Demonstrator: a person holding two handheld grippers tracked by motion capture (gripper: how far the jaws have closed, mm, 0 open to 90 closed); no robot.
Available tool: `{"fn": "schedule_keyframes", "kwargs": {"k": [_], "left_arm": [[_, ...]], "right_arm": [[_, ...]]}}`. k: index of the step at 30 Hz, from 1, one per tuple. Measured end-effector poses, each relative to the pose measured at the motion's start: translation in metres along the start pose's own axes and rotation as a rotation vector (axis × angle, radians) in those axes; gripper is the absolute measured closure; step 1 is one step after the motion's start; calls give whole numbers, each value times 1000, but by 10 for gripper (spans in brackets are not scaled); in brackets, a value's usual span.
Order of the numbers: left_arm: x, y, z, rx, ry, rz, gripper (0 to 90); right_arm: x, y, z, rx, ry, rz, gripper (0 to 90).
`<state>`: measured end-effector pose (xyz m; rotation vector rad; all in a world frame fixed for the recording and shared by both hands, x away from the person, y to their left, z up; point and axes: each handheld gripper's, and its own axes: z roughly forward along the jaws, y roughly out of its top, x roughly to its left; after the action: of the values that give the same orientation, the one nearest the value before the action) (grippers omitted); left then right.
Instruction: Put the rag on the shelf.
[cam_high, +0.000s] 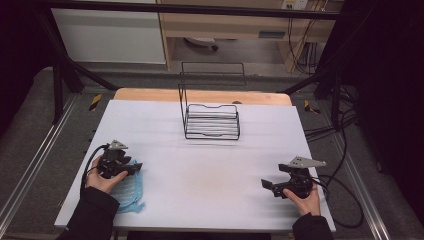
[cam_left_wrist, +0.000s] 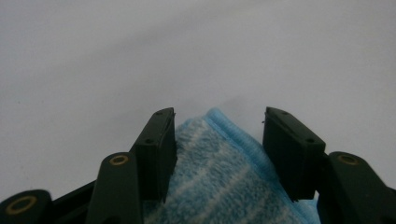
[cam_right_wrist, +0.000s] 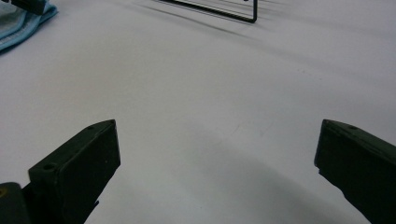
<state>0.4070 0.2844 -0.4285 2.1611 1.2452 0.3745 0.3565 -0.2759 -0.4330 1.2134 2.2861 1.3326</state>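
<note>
Down at the near left corner of the white table (cam_high: 200, 170), the left tool (cam_high: 131, 169) sits low over a light blue striped cloth (cam_high: 127, 192), and the person's left hand (cam_high: 102, 176) grips its body. From the left gripper view, the left tool's (cam_left_wrist: 218, 140) jaws are parted, one on either side of a folded edge of the cloth (cam_left_wrist: 224, 182); the left jaw touches the fabric, the right one stands just off it, so nothing is clamped. Over on the right, the right tool (cam_high: 270, 186) hovers near the table's near right edge in the person's right hand (cam_high: 306, 199), well apart from the cloth. Its jaws gape wide over bare table surface (cam_right_wrist: 215, 116). Farther back, near the table's middle, a black wire rack (cam_high: 211, 120) stands upright.
</note>
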Motion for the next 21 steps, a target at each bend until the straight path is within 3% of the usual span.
{"fn": "schedule_keyframes", "kwargs": {"k": [12, 21], "left_arm": [[4, -4, 5, 35, -8, -1, 534], [0, -1, 6, 70, 44, 27, 663]], "right_arm": [[0, 0, 0, 4, 0, 0, 8], [0, 0, 0, 8, -1, 1, 8]]}}
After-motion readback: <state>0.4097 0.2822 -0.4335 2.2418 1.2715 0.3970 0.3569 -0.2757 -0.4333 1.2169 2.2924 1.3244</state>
